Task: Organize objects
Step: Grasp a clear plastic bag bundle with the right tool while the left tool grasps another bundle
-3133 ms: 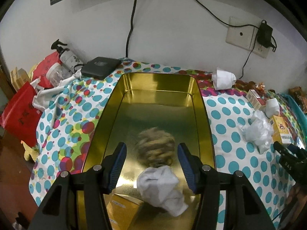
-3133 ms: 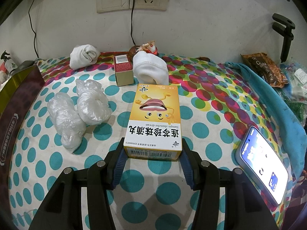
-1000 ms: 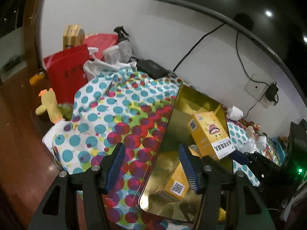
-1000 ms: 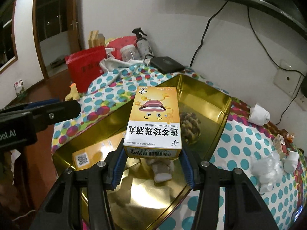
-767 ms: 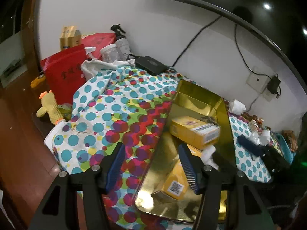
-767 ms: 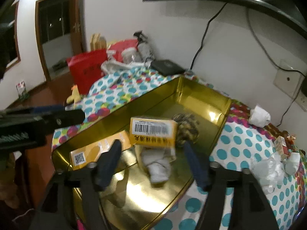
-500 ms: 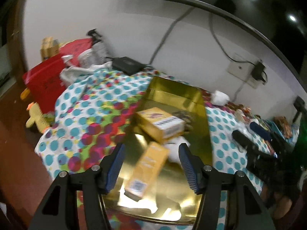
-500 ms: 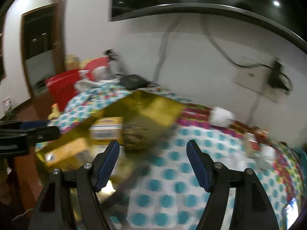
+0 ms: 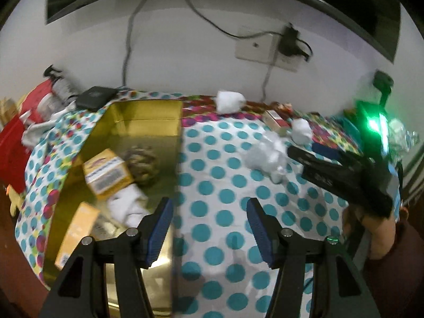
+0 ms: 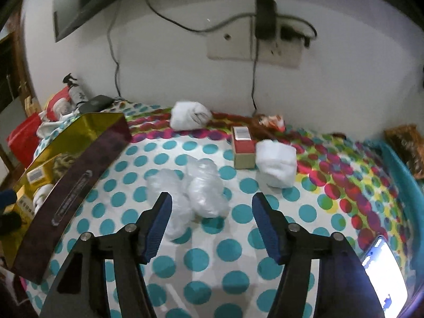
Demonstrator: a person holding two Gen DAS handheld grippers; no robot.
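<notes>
Already both sets of tongs are empty: the right tongs [image 10: 212, 225] stand released over the dotted cloth [image 10: 230, 251] of the bench, their jaws having just been closing a little with nothing pressed between them, and the left tongs [image 9: 209, 228] are likewise released with only cloth between the pads, just beside the tin's near corner. Just past the right tongs lie the crumpled clear plastic bags [image 10: 196, 193], not yet picked up and probably the next thing to go. To the left, the gold tin [image 9: 148, 122] already holds part of the job: two yellow boxes [image 9: 106, 175], a white sock [image 9: 127, 204] and a brownish ball [image 9: 143, 159] lie loose in it. Further back on the cloth a rolled white sock [image 10: 277, 165] touches a small red and white box [image 10: 242, 149], and near the wall sits another rolled white sock [image 10: 189, 115] beside what looks like a small figurine [image 10: 267, 122], too blurred to name. By my judgement roughly half is done, and four or five loose things are left.
</notes>
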